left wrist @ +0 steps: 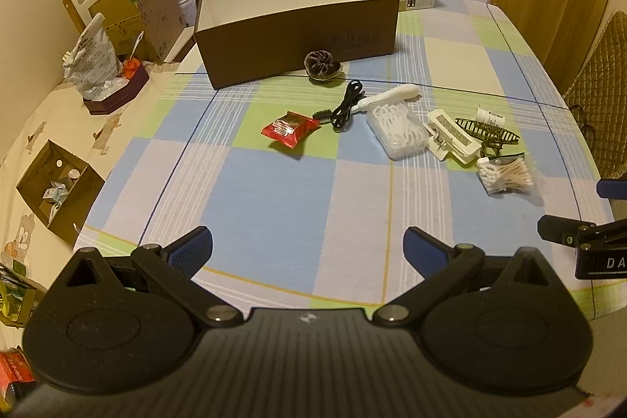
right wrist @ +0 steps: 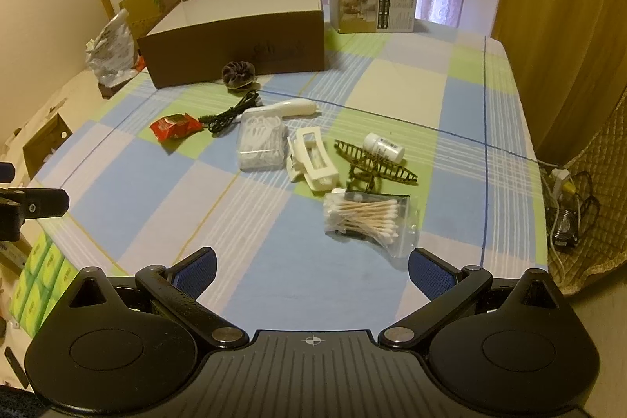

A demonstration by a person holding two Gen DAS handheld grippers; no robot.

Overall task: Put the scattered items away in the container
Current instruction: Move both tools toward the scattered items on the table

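Both tongs hover low over the near edge of the tabletop [left wrist: 274,190], holding nothing: left tongs [left wrist: 307,247] spread wide, right tongs [right wrist: 311,267] spread wide too. The box [left wrist: 298,38] stands open at the far side, interior apparently bare from my views. Everything is still out on the cloth: scrunchie [left wrist: 322,65] touching the box's front wall, red packet [left wrist: 289,128], black cable [left wrist: 345,106], white wand [left wrist: 392,95], floss case [left wrist: 395,130], white clip [left wrist: 450,136], dark clip [left wrist: 488,134] with a small bottle [left wrist: 490,117] just behind it, and the swab bag [right wrist: 366,218] nearest my right tongs. Risks as I judge them: the swab bag is slick film, so pads could pinch only film and let it slide out in transit. The two clips and floss case lie touching, so grabbing one may drag its neighbours. The bottle could roll if nudged. Cable loops may snag the wand.
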